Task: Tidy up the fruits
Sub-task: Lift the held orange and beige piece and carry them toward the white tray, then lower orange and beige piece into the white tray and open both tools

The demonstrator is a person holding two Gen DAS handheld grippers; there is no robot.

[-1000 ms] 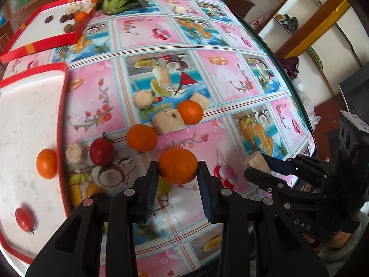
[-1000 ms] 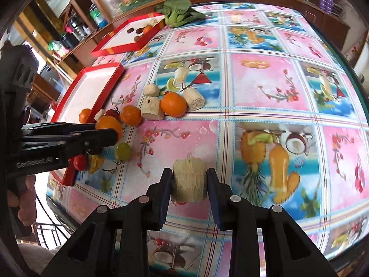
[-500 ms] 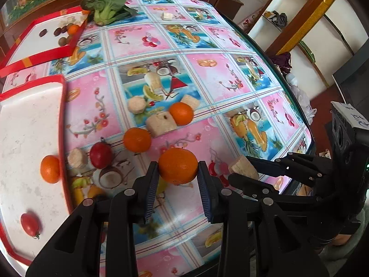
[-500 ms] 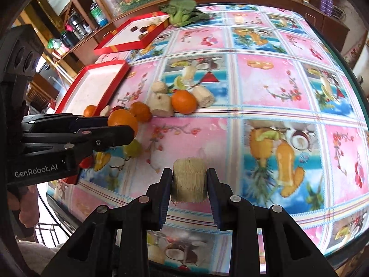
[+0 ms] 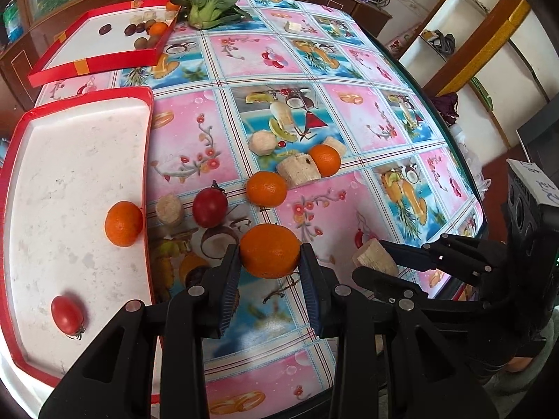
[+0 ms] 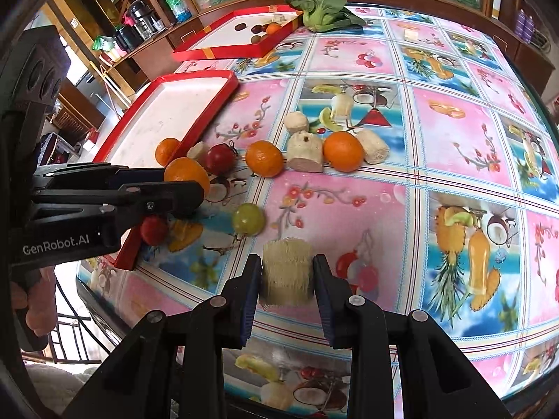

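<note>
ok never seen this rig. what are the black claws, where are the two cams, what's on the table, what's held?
No robot arm: a person holds a two-finger clamp in each hand, and a fisheye camera on each looks forward along its fingers. In the left wrist view the left gripper is shut on an orange; the right wrist view shows the right gripper shut on a pale fibrous chunk. Each camera also catches the other clamp from the side. On the patterned tablecloth lie more oranges, pale chunks, a red tomato and a green grape. The near red tray holds one orange and a small tomato; the far tray holds small fruits.
</note>
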